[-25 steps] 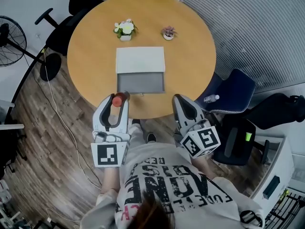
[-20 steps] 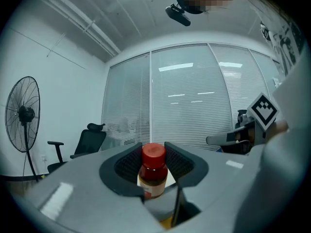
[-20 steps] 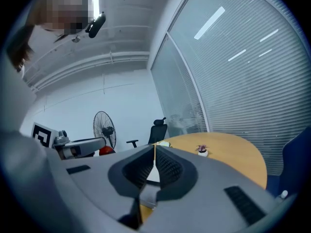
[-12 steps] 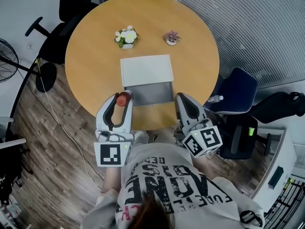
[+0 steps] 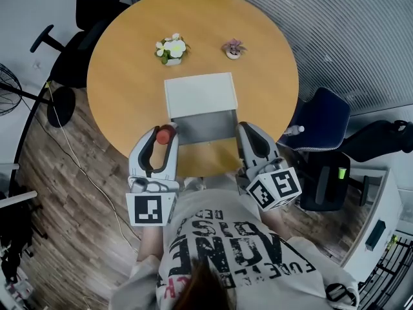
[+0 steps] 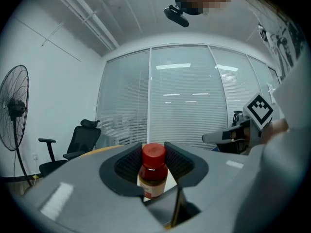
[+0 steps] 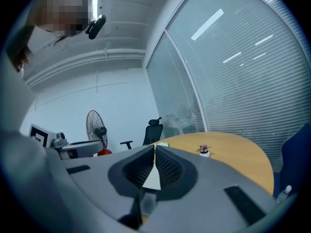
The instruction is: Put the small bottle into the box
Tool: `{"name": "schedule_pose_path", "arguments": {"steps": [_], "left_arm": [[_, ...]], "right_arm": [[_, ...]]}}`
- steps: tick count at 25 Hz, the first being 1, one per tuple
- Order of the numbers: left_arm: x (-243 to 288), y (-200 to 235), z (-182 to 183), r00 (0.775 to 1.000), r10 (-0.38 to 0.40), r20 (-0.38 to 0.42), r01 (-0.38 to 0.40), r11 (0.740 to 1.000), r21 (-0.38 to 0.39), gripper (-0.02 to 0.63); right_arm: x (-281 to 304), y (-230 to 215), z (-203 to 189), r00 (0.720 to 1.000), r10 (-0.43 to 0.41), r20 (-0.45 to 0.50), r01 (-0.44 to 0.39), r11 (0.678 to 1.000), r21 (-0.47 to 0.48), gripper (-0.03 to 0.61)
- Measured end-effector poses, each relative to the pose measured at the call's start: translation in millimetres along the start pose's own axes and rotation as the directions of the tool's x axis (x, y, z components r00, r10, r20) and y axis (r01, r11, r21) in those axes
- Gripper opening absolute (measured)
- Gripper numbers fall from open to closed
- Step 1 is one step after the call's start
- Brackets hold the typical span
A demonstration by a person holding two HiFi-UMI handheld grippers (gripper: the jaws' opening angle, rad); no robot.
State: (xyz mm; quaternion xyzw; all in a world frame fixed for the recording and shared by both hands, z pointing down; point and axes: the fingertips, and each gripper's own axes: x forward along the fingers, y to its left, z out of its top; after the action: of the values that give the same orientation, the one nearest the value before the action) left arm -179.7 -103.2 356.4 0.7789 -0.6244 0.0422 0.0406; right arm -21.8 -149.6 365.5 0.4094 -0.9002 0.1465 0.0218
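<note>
Small bottle point(image 6: 153, 171), red cap, upright and clamped in the left tool point(image 5: 160, 136), at 8 o'clock of the box point(image 5: 206, 126), just off its near corner. The right tool point(image 7: 155, 160) is pinched closed with nothing in it. Risk: carried across low, the bottle's base clips the box wall and twists loose, or it topples on release and rolls off the worktop point(image 5: 122, 70).

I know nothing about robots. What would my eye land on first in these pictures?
A small bottle with a red cap, clamped upright in the left gripper at the near edge of a round wooden table. Just beyond it sits an open box, its grey inside bare. The right gripper beside it is shut and empty.
</note>
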Motion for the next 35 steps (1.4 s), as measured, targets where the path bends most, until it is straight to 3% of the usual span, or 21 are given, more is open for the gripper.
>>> {"name": "schedule_pose_path", "arguments": {"steps": [11, 19, 27, 35], "left_arm": [[21, -4, 16, 0.999, 0.051, 0.008, -0.051, 0.999, -0.01, 0.15], [26, -8, 15, 0.997, 0.079, -0.004, -0.079, 0.997, -0.005, 0.15], [24, -6, 22, 0.994, 0.102, 0.036, -0.104, 0.994, 0.039, 0.15], [20, -4, 48, 0.993, 0.098, 0.06, -0.099, 0.995, 0.025, 0.15]], "right_arm": [[14, -26, 26, 0.999, 0.03, 0.023, -0.03, 0.999, -0.018, 0.015], [15, -37, 25, 0.999, 0.049, 0.02, -0.049, 0.999, -0.007, 0.015], [15, -41, 28, 0.998, 0.061, 0.026, -0.061, 0.998, -0.002, 0.015], [12, -45, 27, 0.998, 0.053, 0.022, -0.053, 0.999, 0.011, 0.015]]}}
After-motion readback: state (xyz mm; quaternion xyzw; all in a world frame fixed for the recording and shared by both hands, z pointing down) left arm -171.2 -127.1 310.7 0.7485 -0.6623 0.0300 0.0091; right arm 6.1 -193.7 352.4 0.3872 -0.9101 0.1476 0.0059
